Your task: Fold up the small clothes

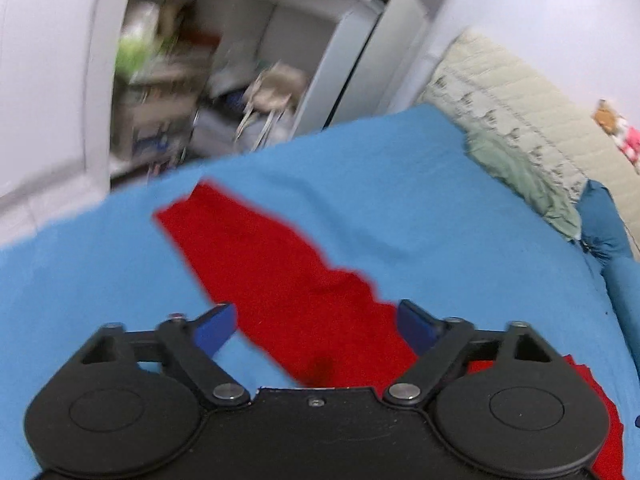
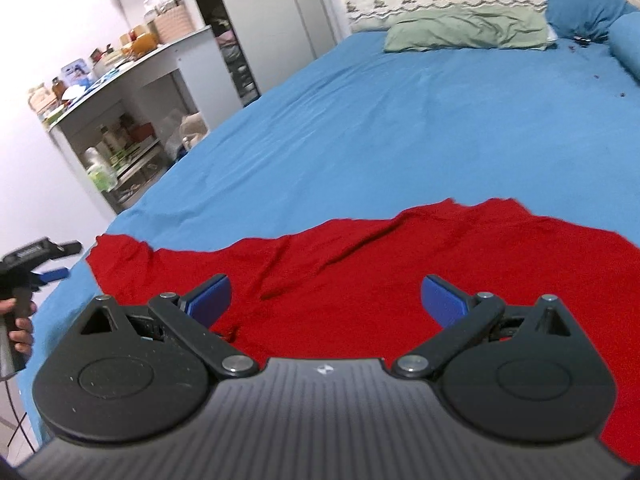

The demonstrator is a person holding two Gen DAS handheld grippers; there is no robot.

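A red garment (image 2: 360, 272) lies spread and wrinkled on the blue bed sheet (image 2: 400, 120). In the left wrist view the red garment (image 1: 280, 264) runs as a long strip away from the camera. My left gripper (image 1: 316, 326) is open above the near part of that strip, holding nothing. It also shows at the far left of the right wrist view (image 2: 52, 266), beside the garment's left corner. My right gripper (image 2: 326, 300) is open over the garment's near edge, holding nothing.
A green pillow (image 2: 468, 28) and blue pillows (image 2: 580, 4) lie at the headboard. A white shelf unit (image 2: 132, 92) with bottles and jars stands left of the bed. The bed's left edge (image 2: 120, 220) is close to the garment.
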